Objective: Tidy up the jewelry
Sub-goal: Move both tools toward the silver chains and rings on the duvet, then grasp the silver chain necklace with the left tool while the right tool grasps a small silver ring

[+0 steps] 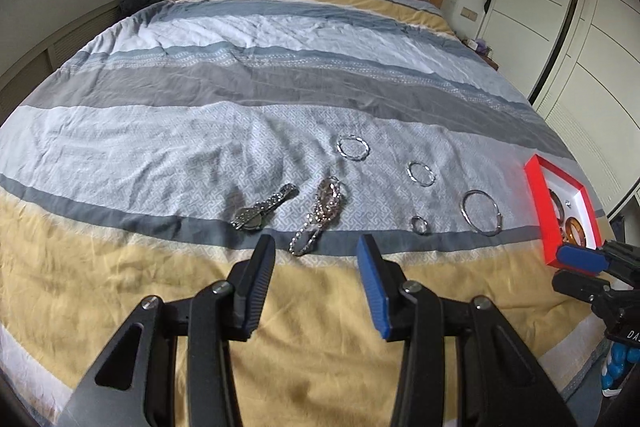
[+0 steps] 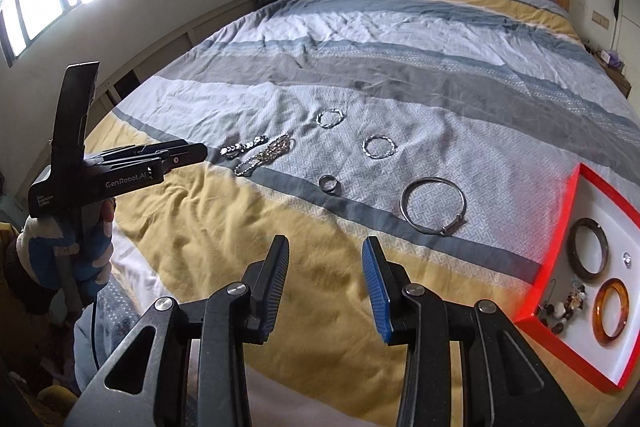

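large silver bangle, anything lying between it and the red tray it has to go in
Nothing visible. The large silver bangle lies on the bedspread just left of the red tray, with only bare cover between them. The small ring lies on the bangle's far side, away from the tray.

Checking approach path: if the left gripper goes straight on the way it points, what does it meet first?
Probably the bedspread just short of the beaded chain; the left gripper is open, nothing between its jaws. Depth is unclear, so it might land on the chain's near end.
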`<state>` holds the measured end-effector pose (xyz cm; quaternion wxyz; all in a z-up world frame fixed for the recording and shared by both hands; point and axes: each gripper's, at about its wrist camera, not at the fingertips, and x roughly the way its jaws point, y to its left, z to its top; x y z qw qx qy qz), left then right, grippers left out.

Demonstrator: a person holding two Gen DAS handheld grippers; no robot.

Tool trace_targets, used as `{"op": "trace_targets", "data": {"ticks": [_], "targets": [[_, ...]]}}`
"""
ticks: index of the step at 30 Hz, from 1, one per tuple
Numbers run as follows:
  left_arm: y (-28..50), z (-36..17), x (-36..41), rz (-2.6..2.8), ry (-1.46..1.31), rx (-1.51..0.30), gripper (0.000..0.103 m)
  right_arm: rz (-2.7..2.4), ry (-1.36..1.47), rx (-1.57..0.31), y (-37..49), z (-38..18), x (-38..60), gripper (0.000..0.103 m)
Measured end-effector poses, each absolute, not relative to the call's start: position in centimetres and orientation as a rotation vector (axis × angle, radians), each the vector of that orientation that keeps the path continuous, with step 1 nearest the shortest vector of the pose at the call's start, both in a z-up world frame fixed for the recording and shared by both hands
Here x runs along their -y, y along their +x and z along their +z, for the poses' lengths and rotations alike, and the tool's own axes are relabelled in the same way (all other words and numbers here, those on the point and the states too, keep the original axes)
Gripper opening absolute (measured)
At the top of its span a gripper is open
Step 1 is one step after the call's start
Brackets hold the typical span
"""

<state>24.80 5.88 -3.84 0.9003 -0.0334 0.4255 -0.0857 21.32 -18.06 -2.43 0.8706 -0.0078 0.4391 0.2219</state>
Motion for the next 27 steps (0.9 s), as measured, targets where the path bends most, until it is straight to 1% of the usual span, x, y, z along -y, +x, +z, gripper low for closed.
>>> {"op": "trace_targets", "data": {"ticks": [6, 10, 18, 19, 21, 24, 27], "targets": [[28.7, -7.2, -4.8, -0.216, -0.035, -0.933, 0.041, 0.500, -0.003, -0.952, 25.3, -5.5, 17.0, 0.038], [30.5, -9.0, -4.6, -0.222, -0.026, -0.953, 0.040, 0.524, 0.010, -0.957, 27.4, -6.7, 16.2, 0.036], [32.3, -10.9, -4.4, -0.244, -0.024, -0.957, 0.039, 0.572, 0.012, -0.969, 30.6, -9.0, 13.9, 0.033], [32.3, -11.0, -4.3, -0.251, -0.023, -0.955, 0.038, 0.574, 0.013, -0.974, 30.9, -9.4, 13.6, 0.032], [32.3, -11.2, -4.1, -0.263, -0.016, -0.954, 0.032, 0.571, 0.004, -0.980, 31.3, -10.1, 13.2, 0.031], [32.2, -11.4, -3.7, -0.275, -0.006, -0.950, 0.025, 0.571, -0.008, -0.984, 31.6, -10.9, 12.7, 0.029], [32.1, -11.5, -3.7, -0.285, -0.005, -0.949, 0.021, 0.565, -0.024, -0.981, 31.7, -11.2, 12.3, 0.027]]}}
